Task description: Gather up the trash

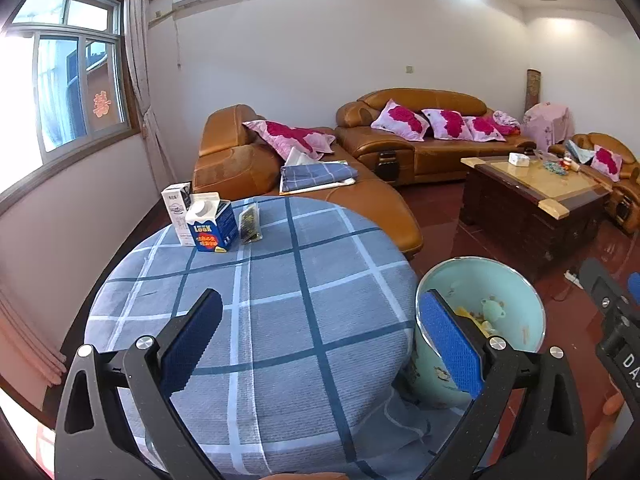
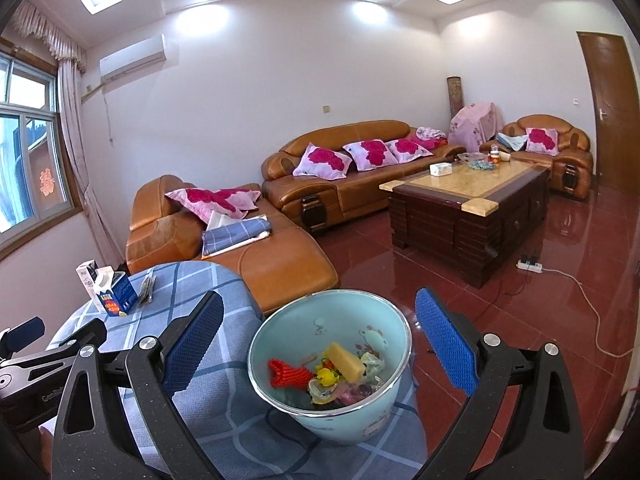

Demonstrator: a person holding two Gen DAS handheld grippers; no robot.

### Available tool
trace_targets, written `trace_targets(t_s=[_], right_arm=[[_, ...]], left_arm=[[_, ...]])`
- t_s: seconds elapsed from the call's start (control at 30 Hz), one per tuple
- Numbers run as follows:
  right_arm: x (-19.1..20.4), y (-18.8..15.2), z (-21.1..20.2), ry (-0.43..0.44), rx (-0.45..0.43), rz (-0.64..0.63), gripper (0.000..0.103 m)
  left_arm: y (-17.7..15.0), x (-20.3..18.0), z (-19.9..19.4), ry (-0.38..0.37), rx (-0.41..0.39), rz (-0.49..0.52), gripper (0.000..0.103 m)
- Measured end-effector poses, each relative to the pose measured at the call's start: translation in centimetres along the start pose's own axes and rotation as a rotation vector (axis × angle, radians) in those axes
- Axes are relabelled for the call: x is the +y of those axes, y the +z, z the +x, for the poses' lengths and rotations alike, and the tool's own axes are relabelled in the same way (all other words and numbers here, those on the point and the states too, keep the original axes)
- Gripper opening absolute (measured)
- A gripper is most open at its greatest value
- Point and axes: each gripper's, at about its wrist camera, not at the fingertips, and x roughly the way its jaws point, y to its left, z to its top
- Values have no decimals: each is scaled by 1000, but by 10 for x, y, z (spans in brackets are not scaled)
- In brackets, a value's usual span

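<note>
With both the left gripper (image 1: 320, 344) and right gripper (image 2: 320, 344) wide open and empty, the cartons (image 1: 212, 222) at the table's (image 1: 280, 320) far edge may tip when grasped or miss the bin (image 2: 332, 364) beside it.

On the round table (image 1: 280, 320), two cartons are seen: one blue carton (image 1: 214, 222) and one white carton (image 1: 176, 208) just behind it, with one dark packet (image 1: 250, 220) beside them. One pale green bin (image 2: 332, 364) is found at the table's edge. Two grippers are counted, the left gripper (image 1: 320, 344) and the right gripper (image 2: 320, 344), each spread wide.
</note>
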Motion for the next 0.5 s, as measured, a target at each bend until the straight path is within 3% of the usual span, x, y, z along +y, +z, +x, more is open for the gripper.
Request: trace_targets(t_s=[0.33,0.5], right_arm=[[0,0,0,-1,3,1,95],[1,-1,1,-6,0,2,95]], left_arm=[[2,-1,-1,7,2,-5,97],[3,-7,-7,51,-50,31,97]])
